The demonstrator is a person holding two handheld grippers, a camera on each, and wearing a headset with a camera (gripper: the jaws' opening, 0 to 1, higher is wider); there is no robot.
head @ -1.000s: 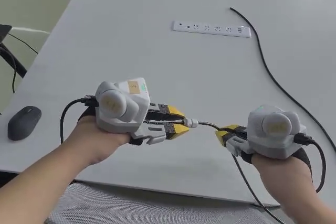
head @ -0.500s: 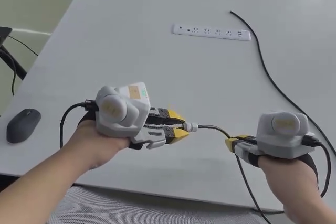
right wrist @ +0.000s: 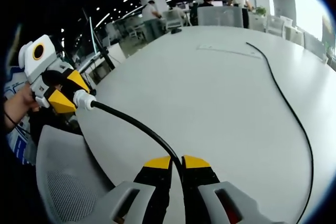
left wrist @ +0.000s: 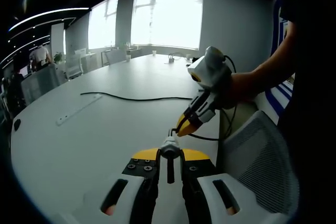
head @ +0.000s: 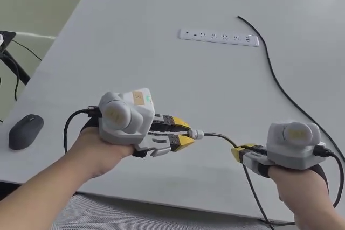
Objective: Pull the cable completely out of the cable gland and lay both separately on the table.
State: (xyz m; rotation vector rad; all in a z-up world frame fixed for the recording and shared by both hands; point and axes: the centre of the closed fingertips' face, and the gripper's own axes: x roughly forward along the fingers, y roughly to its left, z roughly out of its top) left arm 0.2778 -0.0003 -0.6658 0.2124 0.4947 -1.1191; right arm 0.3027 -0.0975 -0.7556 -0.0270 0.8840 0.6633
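Both grippers are up off the tabletop [head: 135, 63], out near its front edge, facing each other tip to tip. The left gripper [head: 187, 131] has its yellow-tipped jaws pinched onto the cable gland [head: 197, 132], a small pale fitting poking out just past the tips. In the left gripper view it sits right between the 2 jaws, clamped.

Out of the gland's nose comes the cable [head: 216, 135], black and thin, bowing slightly down across the gap to the right gripper [head: 237, 152]. The right jaws are pressed together on that cable, and the right gripper view shows it running straight down into the slit between the 2 yellow tips. So the cable is in the gland, not yet out, and both are held in the air, neither touching the tabletop. The 2 grippers are apart, with a short run of cable between them.

Past the right gripper the cable drops below the tabletop's front edge, where a mesh chair [head: 118, 214] shows.

Further back on the tabletop a white power strip [head: 218, 36] lies flat. A separate black cord [head: 280, 90] snakes from beside its right end toward the near right edge. A dark mouse [head: 24, 131] rests at the left edge, well apart from the action.
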